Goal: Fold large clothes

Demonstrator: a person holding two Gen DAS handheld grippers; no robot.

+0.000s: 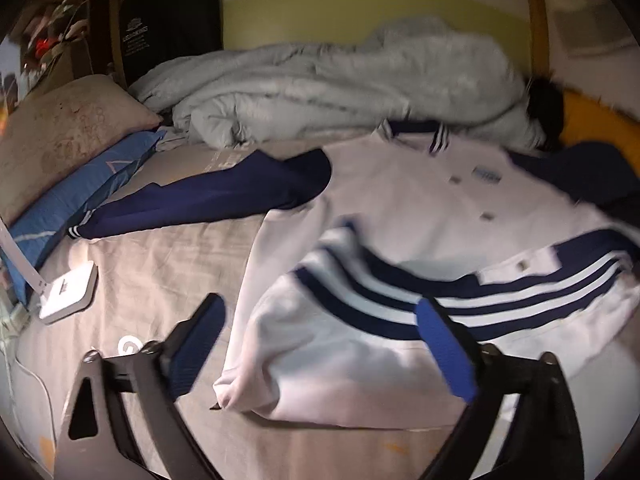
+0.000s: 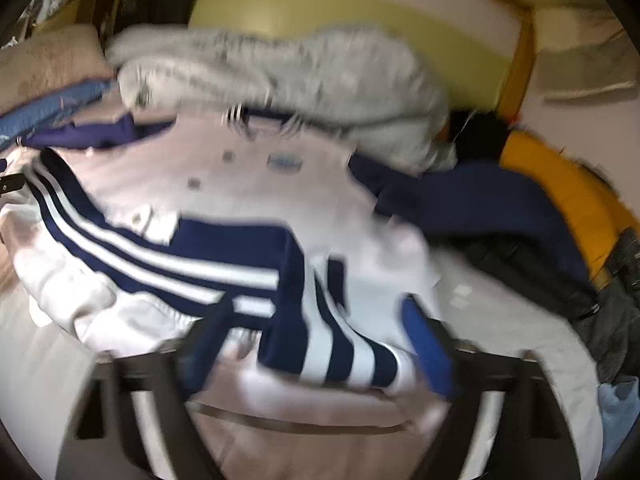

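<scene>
A white jacket (image 1: 420,200) with navy sleeves and a navy-and-white striped hem lies on the bed, its bottom part folded up over the body. One navy sleeve (image 1: 208,196) stretches out to the left. My left gripper (image 1: 320,328) is open, hovering over the folded white corner (image 1: 304,364) of the jacket. My right gripper (image 2: 316,336) is open just above the striped hem (image 2: 340,356) of the same jacket (image 2: 248,176). Both views are blurred by motion.
A grey duvet (image 1: 320,80) is heaped at the back of the bed. A beige pillow (image 1: 60,132) and a blue pillow (image 1: 80,196) lie at left, with a white charger (image 1: 68,292) on the sheet. Dark clothes (image 2: 540,240) and a yellow item (image 2: 568,196) lie at right.
</scene>
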